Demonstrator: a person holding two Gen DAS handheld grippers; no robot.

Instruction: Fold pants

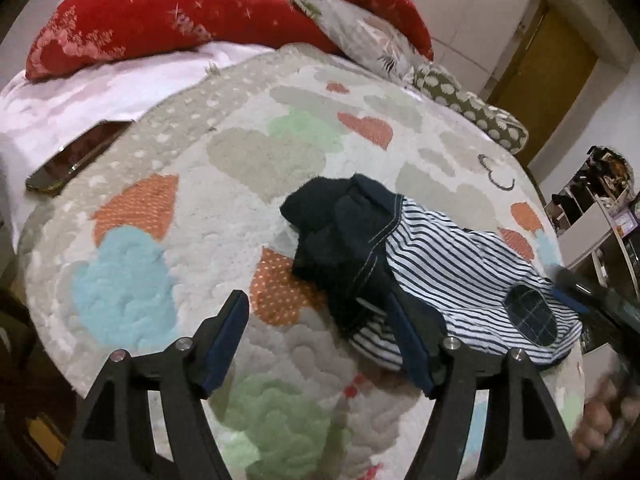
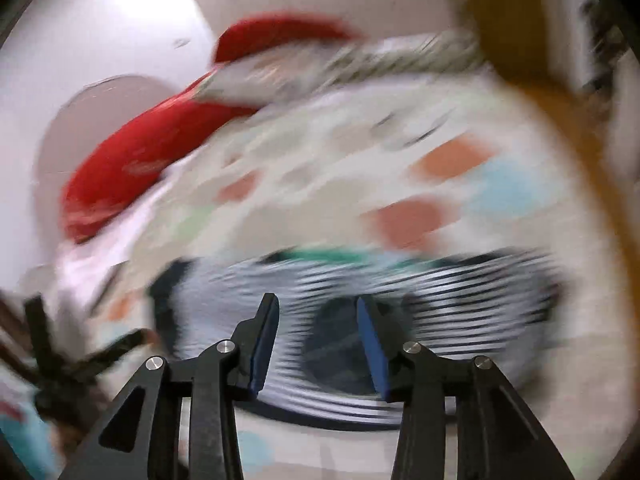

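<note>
pants [image 1: 436, 272]: 1, striped with dark parts, near right on the bed | red pillows [image 1: 160, 20]: 2, far side | patterned cushions [image 1: 468, 112]: 2, far right | blanket with hearts [image 1: 224, 208]: 1 | phone [image 1: 76, 156]: 1, far left | grippers: 2, left gripper [image 1: 316, 312], right gripper [image 2: 318, 312]

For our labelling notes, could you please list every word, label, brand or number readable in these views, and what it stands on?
None can be read.
Long red pillow: pale woven marks, not legible as letters.
Small purple box on the shelf: too small to read.
Striped navy-and-white pants: no visible label.
The right wrist view is motion-blurred throughout.
</note>
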